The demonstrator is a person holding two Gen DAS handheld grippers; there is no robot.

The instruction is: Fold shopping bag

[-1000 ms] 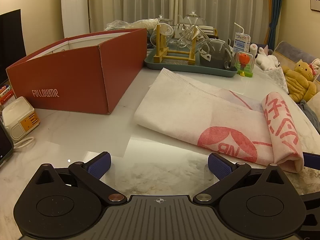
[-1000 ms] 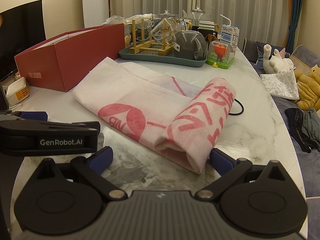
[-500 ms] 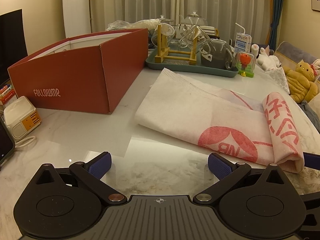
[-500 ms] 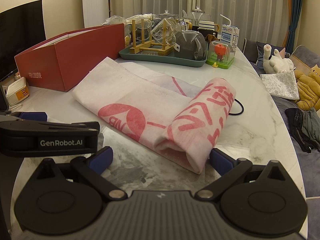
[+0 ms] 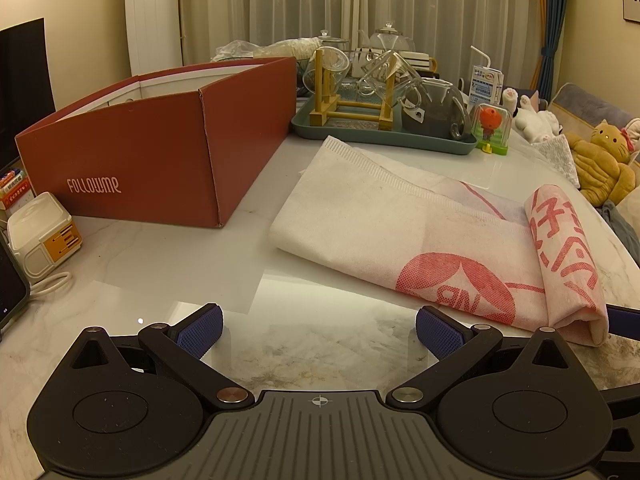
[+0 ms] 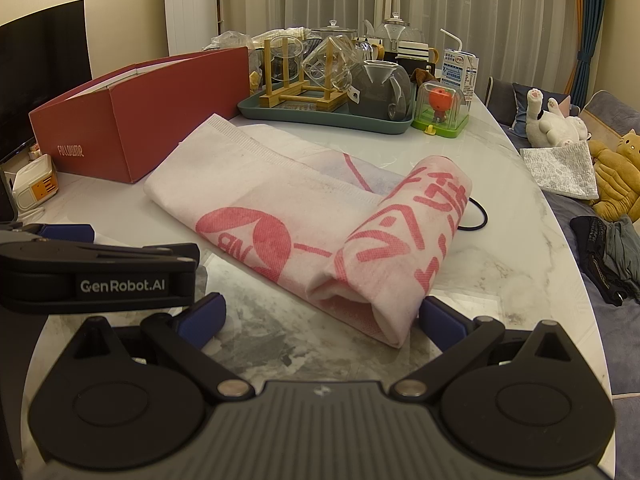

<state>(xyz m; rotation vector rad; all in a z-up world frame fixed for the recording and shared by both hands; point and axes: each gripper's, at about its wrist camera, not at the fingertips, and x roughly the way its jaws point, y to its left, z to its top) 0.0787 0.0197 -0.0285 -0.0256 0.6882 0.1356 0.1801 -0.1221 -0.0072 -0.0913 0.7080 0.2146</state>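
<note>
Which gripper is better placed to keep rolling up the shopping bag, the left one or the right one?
Probably the right. The right gripper is open with the rolled end of the shopping bag lying between its fingers. The left gripper, also open, faces bare table, with the roll off to its right.

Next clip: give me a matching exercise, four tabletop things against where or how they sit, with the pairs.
Things:
1. white shopping bag with red print
2. red cardboard box
3. green tray
4. milk carton with straw

States:
A. holds a wooden rack and glassware
B. open-topped, left of the bag
C. one end rolled up
D. upright behind a toy in a clear dome

Pairs: 1-C, 2-B, 3-A, 4-D
</note>
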